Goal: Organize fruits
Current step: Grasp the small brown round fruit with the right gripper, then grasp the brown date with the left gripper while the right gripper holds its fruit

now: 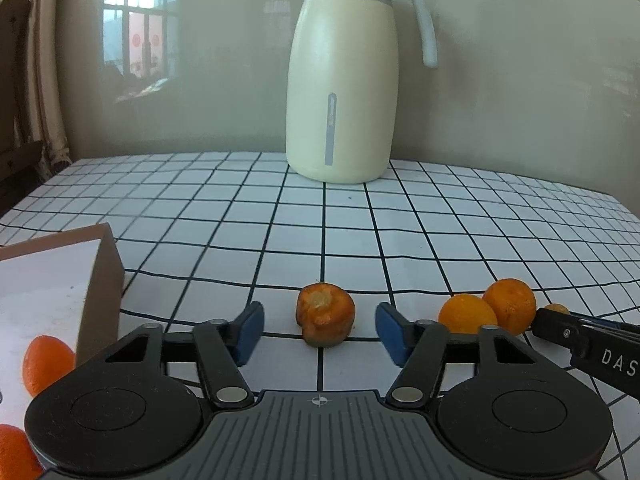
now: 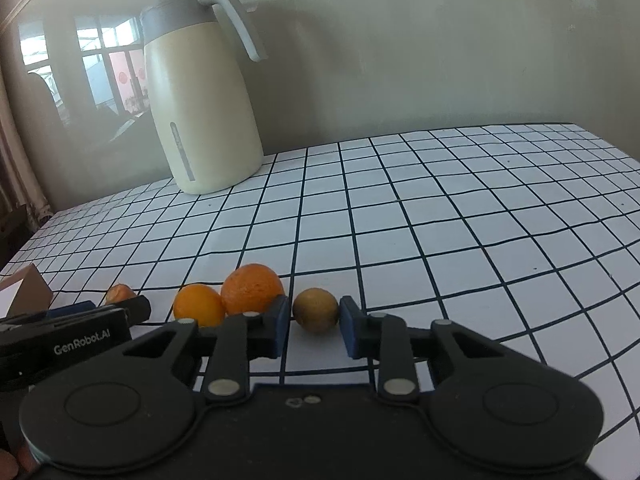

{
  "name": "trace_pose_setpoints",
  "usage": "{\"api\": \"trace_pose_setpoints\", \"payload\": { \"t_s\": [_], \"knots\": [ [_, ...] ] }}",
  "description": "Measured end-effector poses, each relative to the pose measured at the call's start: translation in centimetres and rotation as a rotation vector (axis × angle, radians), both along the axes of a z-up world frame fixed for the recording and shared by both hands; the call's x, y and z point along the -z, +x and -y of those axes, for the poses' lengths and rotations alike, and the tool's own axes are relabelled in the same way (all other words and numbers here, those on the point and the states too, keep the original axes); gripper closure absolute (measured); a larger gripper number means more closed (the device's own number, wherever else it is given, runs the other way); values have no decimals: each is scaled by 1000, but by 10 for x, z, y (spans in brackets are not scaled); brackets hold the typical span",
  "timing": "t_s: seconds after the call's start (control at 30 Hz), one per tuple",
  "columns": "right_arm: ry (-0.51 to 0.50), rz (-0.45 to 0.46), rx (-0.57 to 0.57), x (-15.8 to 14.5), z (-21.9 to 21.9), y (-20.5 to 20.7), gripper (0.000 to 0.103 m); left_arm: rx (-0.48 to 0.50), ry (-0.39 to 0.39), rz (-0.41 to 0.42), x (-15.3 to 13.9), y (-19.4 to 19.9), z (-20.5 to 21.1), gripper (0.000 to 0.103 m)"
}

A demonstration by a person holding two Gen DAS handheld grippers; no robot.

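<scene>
My left gripper [image 1: 320, 332] brackets the cut orange carrot stub [image 1: 325, 314], pads clear. My right gripper [image 2: 314, 326] clamps the small brownish round fruit [image 2: 315, 310] near the checked tablecloth's [image 2: 440, 220] front edge. Risk: rolling against two round oranges [image 2: 252, 289]. In the white cardboard box [image 1: 60, 276]: two tangerines [image 1: 46, 362].

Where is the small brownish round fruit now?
In the right wrist view the small brownish round fruit lies on the white grid-patterned tablecloth, between the blue pads of the right gripper, just right of two orange fruits.
</scene>
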State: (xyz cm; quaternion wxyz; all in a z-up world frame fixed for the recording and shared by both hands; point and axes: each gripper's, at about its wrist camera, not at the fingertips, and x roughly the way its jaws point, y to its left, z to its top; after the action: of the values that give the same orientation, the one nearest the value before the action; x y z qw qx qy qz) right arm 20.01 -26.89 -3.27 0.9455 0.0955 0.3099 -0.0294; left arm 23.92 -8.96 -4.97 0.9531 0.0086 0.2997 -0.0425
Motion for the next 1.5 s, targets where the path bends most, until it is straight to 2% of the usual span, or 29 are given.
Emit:
{"api": "trace_pose_setpoints", "payload": {
  "t_s": [0.07, 0.2, 0.23, 0.27, 0.37, 0.53, 0.77, 0.93, 1.07, 1.23, 1.33, 1.43, 1.5],
  "knots": [
    [8, -3, 1, 0, 1, 1, 85, 5, -1, -14, 1, 3, 1, 48],
    [12, -2, 3, 0, 1, 3, 85, 6, -4, -16, 2, 4, 1, 48],
    [13, 0, 3, 0, 1, 3, 85, 7, -3, -16, 3, 4, 1, 51],
    [12, 1, 3, 1, 1, 3, 85, 9, -3, -16, 3, 4, 1, 59],
    [3, 7, -4, 0, -1, 2, 86, 10, 0, -13, 2, 3, 2, 68],
    [-8, 12, -20, 0, -3, -4, 86, 26, 7, -12, 2, -2, 3, 71],
    [16, 20, -43, -6, 1, -22, 86, 89, 33, -8, 1, -34, 6, 71],
    [37, 23, -76, -10, 1, -35, 86, 99, 34, -1, -3, -51, -1, 71],
    [18, 28, -89, -12, -3, -46, 86, 54, 54, 31, -8, -47, -8, 71],
    [23, 17, -86, -8, -2, -45, 86, 36, 37, 13, -8, -26, -6, 70],
    [27, 10, -78, -6, -2, -41, 86, 44, 49, 7, -6, -18, -1, 67],
    [34, 0, -74, -4, -3, -35, 86, 27, 54, 7, -4, -10, 2, 38],
    [40, -5, -71, -3, -3, -32, 86, 32, 56, 5, -2, -5, 5, 37]
  ]
}}
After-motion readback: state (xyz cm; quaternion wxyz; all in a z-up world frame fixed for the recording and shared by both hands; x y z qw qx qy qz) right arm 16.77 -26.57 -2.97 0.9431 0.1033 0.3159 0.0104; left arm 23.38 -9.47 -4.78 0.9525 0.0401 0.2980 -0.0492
